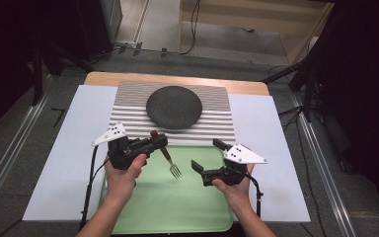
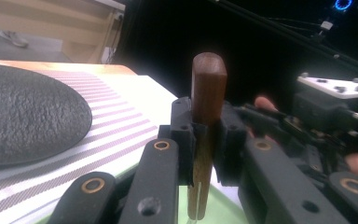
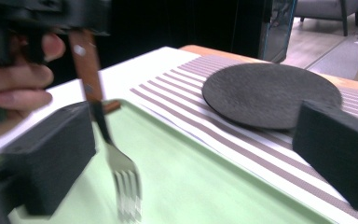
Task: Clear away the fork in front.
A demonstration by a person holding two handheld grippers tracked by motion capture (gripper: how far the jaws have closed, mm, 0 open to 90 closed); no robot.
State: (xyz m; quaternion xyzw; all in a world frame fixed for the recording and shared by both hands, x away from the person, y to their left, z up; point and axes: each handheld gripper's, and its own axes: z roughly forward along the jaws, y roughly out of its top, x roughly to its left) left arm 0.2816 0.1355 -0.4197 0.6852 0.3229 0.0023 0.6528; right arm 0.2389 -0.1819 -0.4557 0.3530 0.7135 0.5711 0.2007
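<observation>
High view: left gripper (image 1: 159, 141) clamps fork (image 1: 169, 160) by its wood handle, tines hanging over green tray (image 1: 177, 207) near its far edge. Right gripper (image 1: 208, 160) spread wide, nothing in it; open tray btwn it & fork.
Left gripper view: handle upright btwn jaws; dark plate (image 2: 23, 116) on striped mat (image 2: 116, 128).
Right gripper view: tines (image 3: 128, 186) just above tray, bare green to the right.

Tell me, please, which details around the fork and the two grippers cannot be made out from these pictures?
- Fork: whether its tines touch the green tray is unclear; they are small in the high view and blurred in the right gripper view.
- Fork handle middle: covered by the left gripper in the left gripper view.
- Tray's near edge: hidden behind the forearms in the high view.
- Right gripper: its body is cut off by the frame edges in the right gripper view.
</observation>
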